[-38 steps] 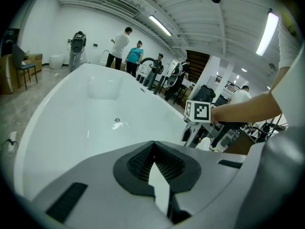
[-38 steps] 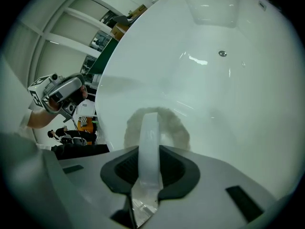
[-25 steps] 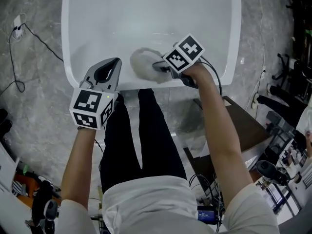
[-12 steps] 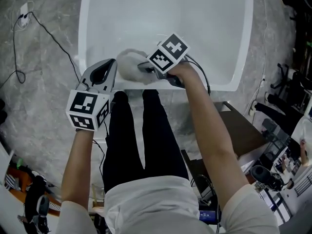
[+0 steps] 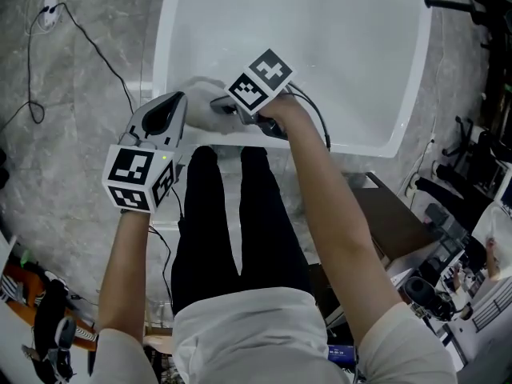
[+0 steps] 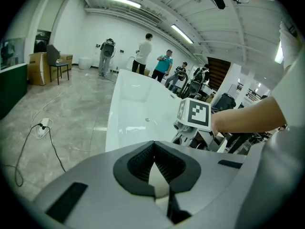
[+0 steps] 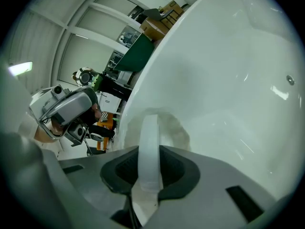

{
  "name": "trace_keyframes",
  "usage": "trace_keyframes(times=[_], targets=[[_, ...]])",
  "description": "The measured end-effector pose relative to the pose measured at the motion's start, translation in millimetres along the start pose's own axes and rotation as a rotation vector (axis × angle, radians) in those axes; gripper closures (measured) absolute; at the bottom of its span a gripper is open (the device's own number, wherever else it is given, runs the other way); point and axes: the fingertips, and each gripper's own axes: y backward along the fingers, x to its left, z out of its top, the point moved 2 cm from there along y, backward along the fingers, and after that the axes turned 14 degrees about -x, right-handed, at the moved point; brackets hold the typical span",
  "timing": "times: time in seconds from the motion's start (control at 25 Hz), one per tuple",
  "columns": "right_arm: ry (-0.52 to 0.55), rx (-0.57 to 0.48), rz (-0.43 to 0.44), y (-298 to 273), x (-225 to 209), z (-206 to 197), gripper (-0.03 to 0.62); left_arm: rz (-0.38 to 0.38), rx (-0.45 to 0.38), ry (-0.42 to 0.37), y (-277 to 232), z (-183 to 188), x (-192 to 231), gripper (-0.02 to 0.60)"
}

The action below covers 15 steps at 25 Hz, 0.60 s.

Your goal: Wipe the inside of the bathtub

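The white bathtub (image 5: 162, 62) fills the top of the head view. My right gripper (image 5: 218, 105) is shut on a pale wiping cloth (image 5: 196, 109), which it presses against the tub's near inner wall close to the left corner. In the right gripper view the cloth (image 7: 174, 130) lies flat on the curved tub wall (image 7: 228, 80) just past the right gripper (image 7: 148, 144). My left gripper (image 5: 177, 99) is shut and holds nothing. It hovers by the near rim, just left of the cloth. The left gripper view looks over the left gripper (image 6: 155, 151) along the bathtub (image 6: 138, 97).
A black cable (image 5: 88, 42) runs across the marble floor left of the tub from a socket (image 5: 50, 16). A brown table (image 5: 392, 214) and dark equipment stand at the right. Several people (image 6: 143, 51) stand far beyond the tub's other end.
Both grippers have moved left along the tub's near end. The cloth has slid from the middle of the near wall towards the left corner.
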Motion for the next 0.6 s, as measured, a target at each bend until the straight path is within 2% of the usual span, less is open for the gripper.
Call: trace_keyframes(times=[0.2,0.6], targets=[[0.012,0.009,0.017,-2,10,5,0.502,-0.004,-0.004,0.001,5,4,5,0.574],[-0.028,-0.046,0.032,16,29,0,0.502,-0.017,-0.011,-0.017,15,20,-2,0.575]])
